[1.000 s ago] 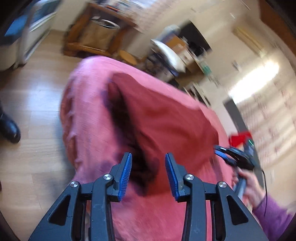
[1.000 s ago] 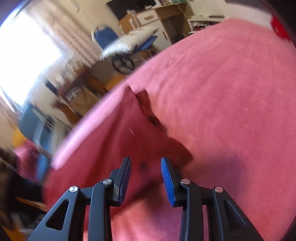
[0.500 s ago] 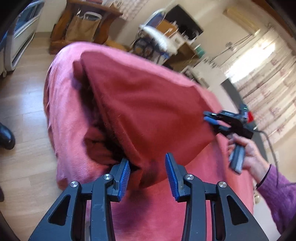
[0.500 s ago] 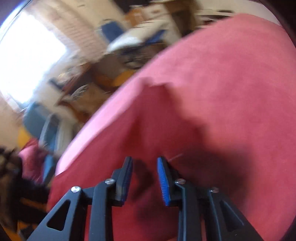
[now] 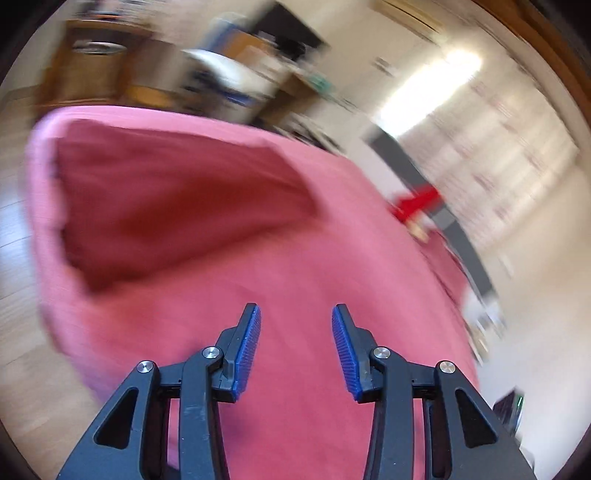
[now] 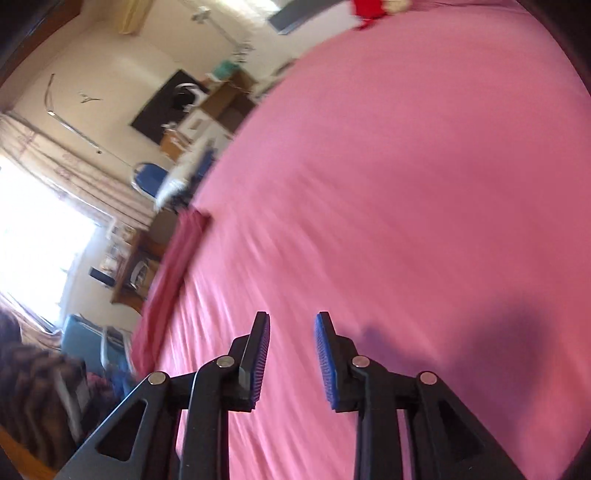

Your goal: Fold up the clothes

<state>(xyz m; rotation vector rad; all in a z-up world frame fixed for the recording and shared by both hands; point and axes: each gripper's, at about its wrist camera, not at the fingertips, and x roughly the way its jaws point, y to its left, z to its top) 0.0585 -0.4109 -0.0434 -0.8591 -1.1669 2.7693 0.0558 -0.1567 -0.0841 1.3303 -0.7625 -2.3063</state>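
A dark red garment (image 5: pixel 177 206) lies folded flat on the far left part of a pink bed cover (image 5: pixel 314 266). My left gripper (image 5: pixel 295 310) hovers open over bare pink cover, short of the garment, with nothing between its blue pads. In the right wrist view the garment (image 6: pixel 177 258) shows only as a thin strip along the left edge of the cover (image 6: pixel 369 184). My right gripper (image 6: pixel 292 317) is above bare cover to the right of that strip. Its jaws are opening and nothing is between them. Both views are blurred by motion.
A small bright red object (image 5: pixel 417 203) lies at the bed's far side, also at the top of the right wrist view (image 6: pixel 369 7). Wooden floor (image 5: pixel 14 258) runs left of the bed. A blue chair (image 6: pixel 147 177), desks and a bright window (image 6: pixel 33 236) stand beyond.
My left gripper has drawn back and up from the garment, which now lies flat ahead of it. The right gripper closed on the garment's edge, let it go and swung away over bare cover.
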